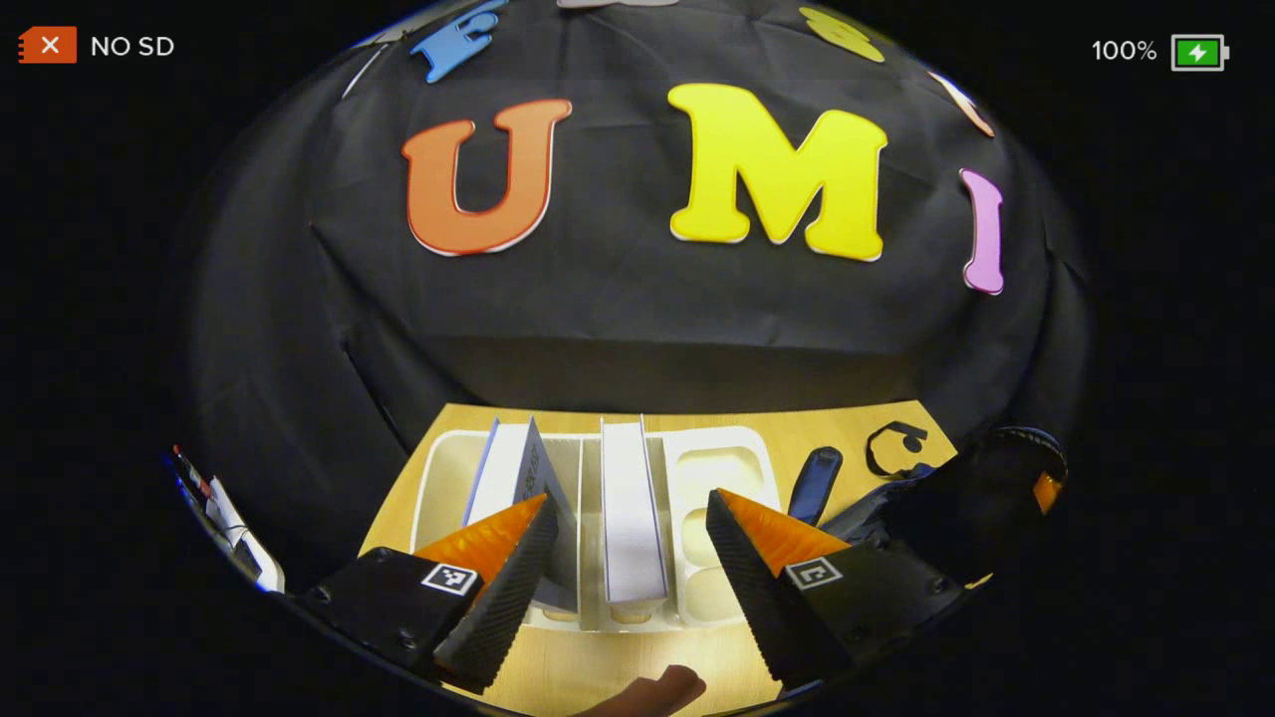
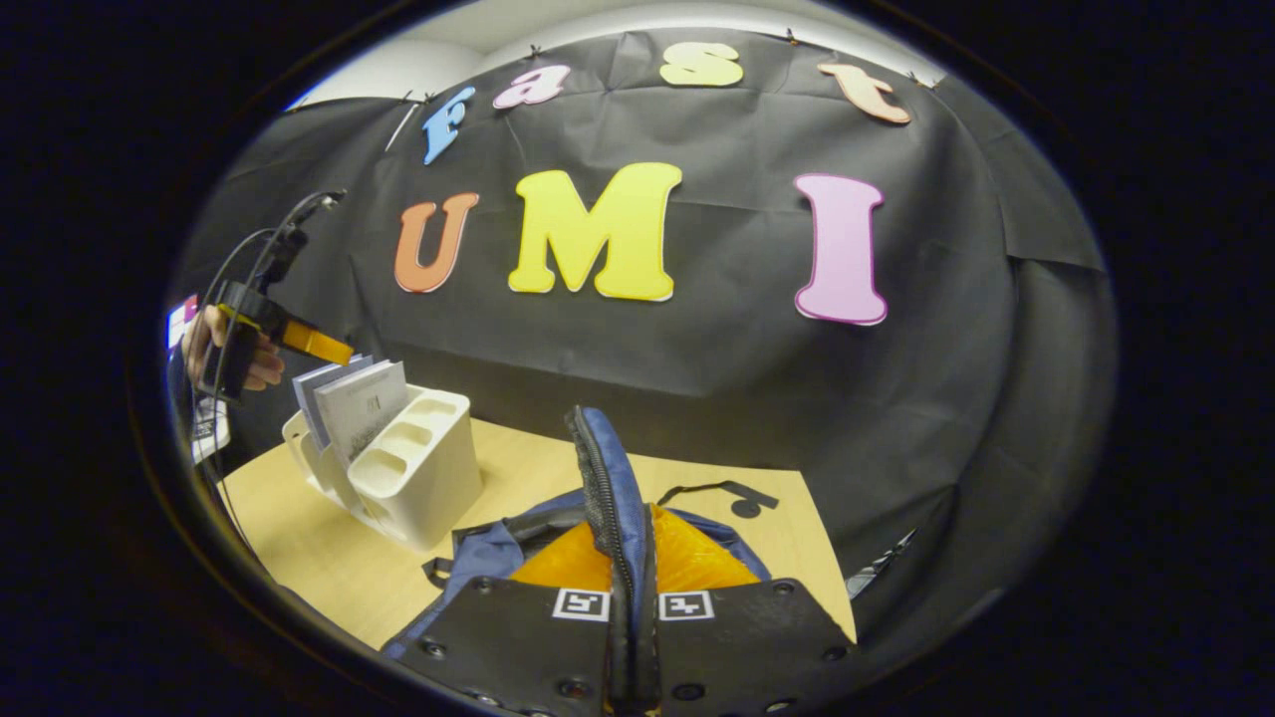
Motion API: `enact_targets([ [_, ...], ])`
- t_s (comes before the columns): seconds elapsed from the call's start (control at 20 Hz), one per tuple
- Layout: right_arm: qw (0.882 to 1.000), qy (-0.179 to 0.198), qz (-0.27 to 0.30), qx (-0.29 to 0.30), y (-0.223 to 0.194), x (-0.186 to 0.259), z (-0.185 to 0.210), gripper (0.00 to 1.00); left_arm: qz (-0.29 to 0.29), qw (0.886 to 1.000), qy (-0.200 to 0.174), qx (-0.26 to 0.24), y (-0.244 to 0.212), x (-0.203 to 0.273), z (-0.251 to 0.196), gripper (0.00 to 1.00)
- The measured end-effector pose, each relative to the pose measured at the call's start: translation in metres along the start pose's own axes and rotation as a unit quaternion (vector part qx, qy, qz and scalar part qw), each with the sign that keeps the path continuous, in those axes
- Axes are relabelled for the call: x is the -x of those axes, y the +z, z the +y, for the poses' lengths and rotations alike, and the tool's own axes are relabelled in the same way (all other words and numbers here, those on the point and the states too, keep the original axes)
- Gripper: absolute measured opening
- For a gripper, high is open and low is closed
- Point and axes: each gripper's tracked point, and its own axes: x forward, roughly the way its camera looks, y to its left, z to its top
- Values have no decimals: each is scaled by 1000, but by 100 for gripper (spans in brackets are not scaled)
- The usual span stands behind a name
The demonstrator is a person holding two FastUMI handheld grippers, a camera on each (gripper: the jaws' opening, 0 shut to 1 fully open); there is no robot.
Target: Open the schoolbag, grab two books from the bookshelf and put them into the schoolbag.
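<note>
Up front in the left gripper view, the left gripper (image 1: 630,558) hangs with its fingers spread wide above the white bookshelf (image 1: 443,478), a slotted rack on the wooden table (image 1: 598,677). Two books stand upright in it: the left book (image 1: 513,473) sits just behind the left finger, and the middle book (image 1: 630,518) stands in the gap between both fingers, touched by neither. Part of the dark schoolbag (image 1: 956,498) lies right of the rack. Square coded markers sit on the finger mounts; no readable text.

Over in the right gripper view, the right gripper (image 2: 630,647) is clamped on the schoolbag's (image 2: 498,553) zippered flap (image 2: 608,488), holding it upright over an orange lining. The bookshelf (image 2: 418,468) stands left of the bag, the books (image 2: 359,403) in it; print on their covers is too small to read.
</note>
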Motion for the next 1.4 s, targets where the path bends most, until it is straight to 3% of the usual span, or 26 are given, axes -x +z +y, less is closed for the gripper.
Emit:
enact_targets([
  [0.25,1000,5,1,1,-9,-1,-4,4,84,996,-13,7,-14,-35,-5,91],
  [0.55,1000,16,0,-4,-15,-7,-4,4,176,983,13,-53,-33,-64,0,83],
  [0.65,1000,19,0,-7,-17,-8,-4,4,206,977,5,-55,-41,-65,-8,79],
  [0.75,1000,20,2,-7,-20,-10,-6,3,230,971,7,-59,-49,-76,-2,67],
  [0.8,1000,21,4,-7,-22,-11,-6,4,236,970,12,-61,-49,-76,0,54],
  [0.9,1000,22,4,-6,-23,-12,-7,4,237,970,4,-61,-51,-76,-2,51],
  [1.4,1000,21,3,-13,-24,-13,-8,4,233,971,6,-55,-56,-32,-3,47],
])
